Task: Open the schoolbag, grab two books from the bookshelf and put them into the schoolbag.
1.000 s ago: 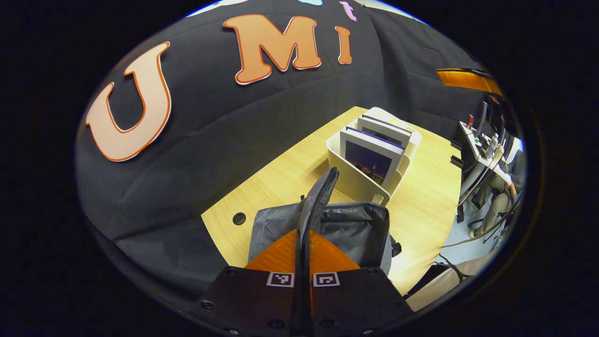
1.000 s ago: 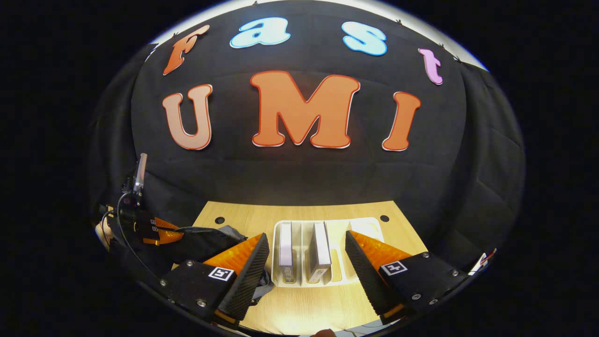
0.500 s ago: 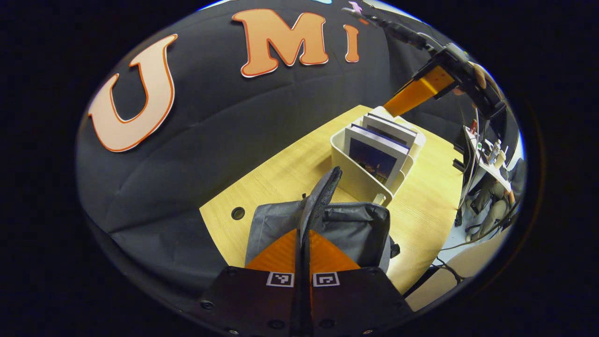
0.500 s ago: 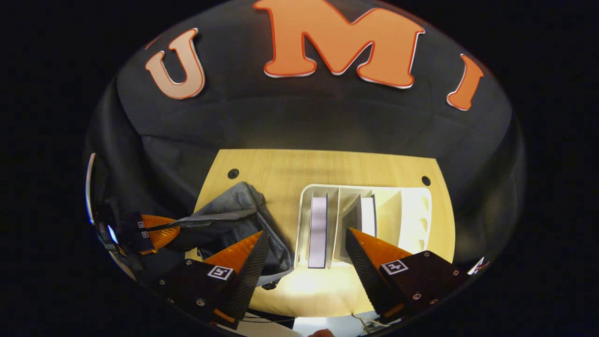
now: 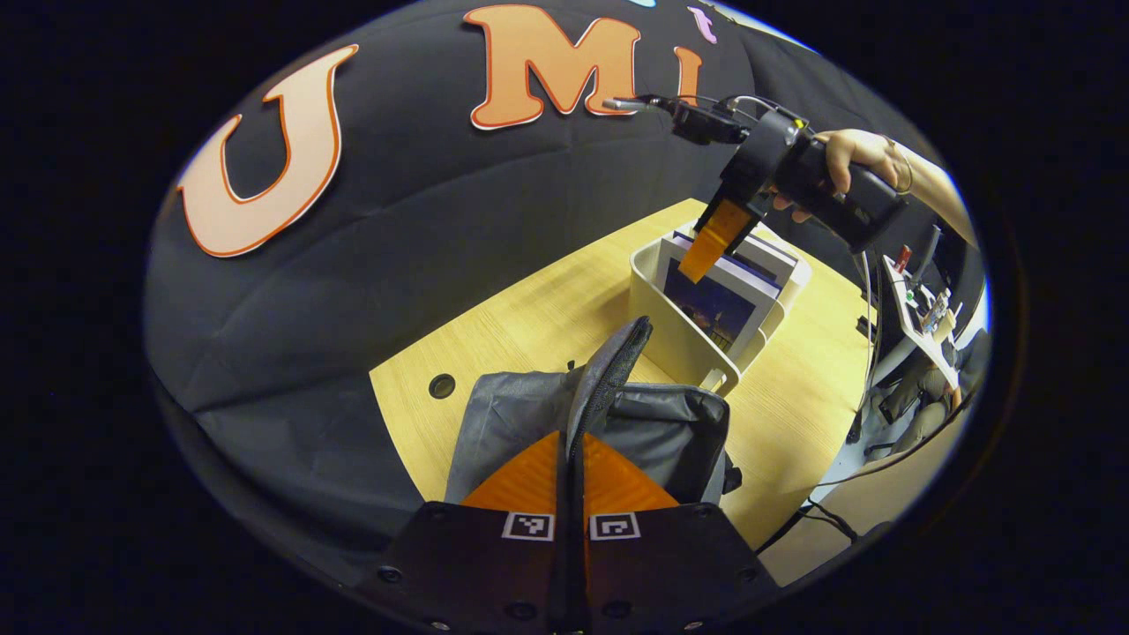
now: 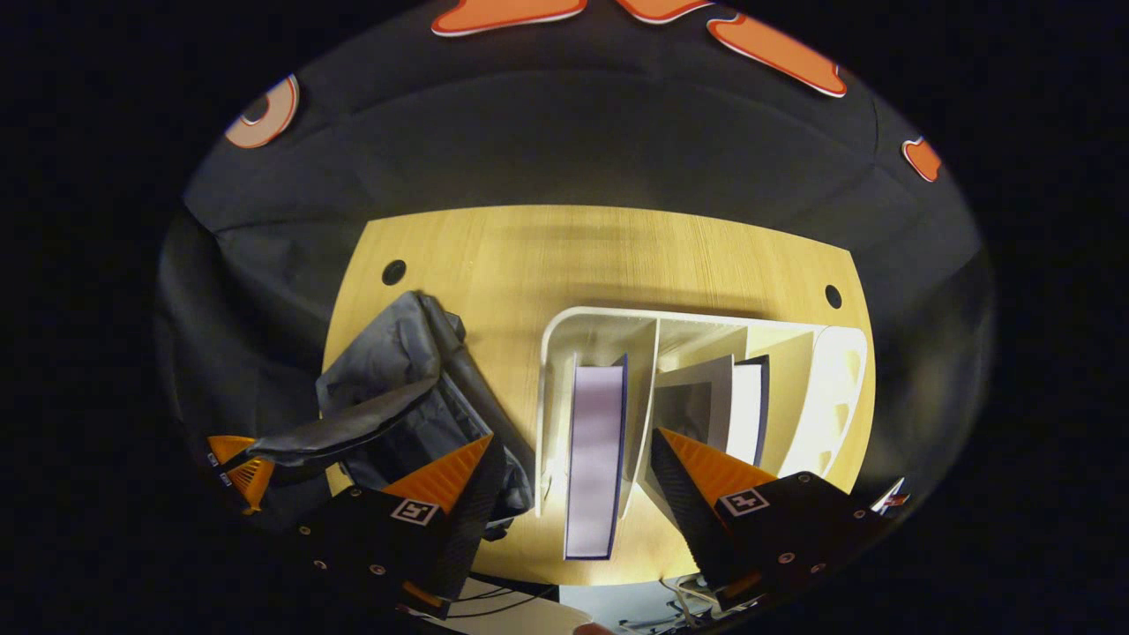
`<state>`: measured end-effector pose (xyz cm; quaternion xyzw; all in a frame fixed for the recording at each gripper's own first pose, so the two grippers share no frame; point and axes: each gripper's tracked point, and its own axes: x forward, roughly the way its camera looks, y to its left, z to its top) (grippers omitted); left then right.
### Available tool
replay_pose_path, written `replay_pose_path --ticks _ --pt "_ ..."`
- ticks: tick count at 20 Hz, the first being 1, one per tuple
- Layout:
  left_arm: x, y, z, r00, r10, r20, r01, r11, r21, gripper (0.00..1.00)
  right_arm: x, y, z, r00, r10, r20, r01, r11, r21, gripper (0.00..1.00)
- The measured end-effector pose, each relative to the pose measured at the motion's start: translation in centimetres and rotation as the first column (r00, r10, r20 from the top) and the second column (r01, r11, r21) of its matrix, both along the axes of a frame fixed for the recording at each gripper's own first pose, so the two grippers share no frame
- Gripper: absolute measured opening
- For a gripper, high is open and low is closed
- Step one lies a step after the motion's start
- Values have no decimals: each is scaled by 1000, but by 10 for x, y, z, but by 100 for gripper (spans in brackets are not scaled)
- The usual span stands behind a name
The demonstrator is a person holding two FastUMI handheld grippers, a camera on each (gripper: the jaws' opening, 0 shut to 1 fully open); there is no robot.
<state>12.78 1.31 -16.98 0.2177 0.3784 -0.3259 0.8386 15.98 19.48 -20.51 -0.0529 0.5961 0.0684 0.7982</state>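
The grey schoolbag (image 5: pixel 661 428) stands open on the wooden table, seen as a dark heap in the right gripper view (image 6: pixel 401 362). My left gripper (image 5: pixel 571 438) is shut on its raised flap (image 5: pixel 609 370); it also appears low at the left (image 6: pixel 236 457). The white bookshelf (image 5: pixel 670 331) holds two upright books. My right gripper (image 6: pixel 575 439), open, hangs above the shelf (image 6: pixel 551 353), its fingers straddling the left book (image 6: pixel 593 450). The second book (image 6: pixel 748 410) leans in the adjoining slot. In the left gripper view the right gripper (image 5: pixel 710 242) points down at the books (image 5: pixel 716 309).
The table (image 6: pixel 529 256) has cable holes near its back corners (image 6: pixel 393 272) (image 6: pixel 833 295). The black cloth wall rises just behind it. Past the table's right edge are a cluttered desk (image 5: pixel 917 295) and cables (image 5: pixel 829 511). A hand (image 5: pixel 851 159) holds the right gripper.
My right gripper has come forward and tipped downward over the bookshelf, closing in on the left book. The left gripper keeps hold of the bag flap, barely shifted.
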Motion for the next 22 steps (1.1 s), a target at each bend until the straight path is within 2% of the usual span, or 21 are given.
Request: replay_pose_path --ticks 5,8,9,10,11,12,13,14,19,20,21,22 --pt "1 2 0 1000 11 -8 -11 1000 13 1 2 1 -33 997 -44 -71 44 999 10 99" --pt "2 -1 -3 1000 16 -10 -16 1000 23 1 2 -2 -48 995 -46 -93 46 999 -2 90" --pt "1 0 -3 1000 17 -9 -17 1000 26 1 2 -2 -52 994 -41 -97 41 999 -6 84" --pt "2 0 -3 1000 19 -9 -19 999 29 1 1 -3 -56 994 -37 -99 36 999 -11 70" --pt "2 0 -3 1000 21 -9 -21 999 29 1 0 -3 -58 994 -38 -100 37 999 -14 70" --pt "2 0 -4 1000 24 -10 -24 999 28 1 -1 -3 -63 994 -41 -98 39 999 -18 64" --pt "1 0 -5 1000 28 -11 -28 999 29 1 -1 -4 -65 994 -50 -96 49 999 -15 51" --pt "2 0 -5 999 32 -13 -32 999 29 1 0 -3 -64 994 -52 -92 51 999 -11 43" --pt "1 1 -11 999 29 -18 -29 999 26 1 -1 -5 -49 994 -90 -61 90 996 -18 40" --pt "2 1 -11 1000 26 -15 -26 999 27 7 -3 -5 -39 994 -99 -51 99 995 -14 40" --pt "2 1 -12 1000 23 -14 -22 999 24 1 -4 -6 -30 994 -100 -31 99 995 -24 40" --pt "1 0 -12 1000 19 -17 -18 1000 19 1 -7 -9 -19 995 -96 -9 95 995 -40 40"
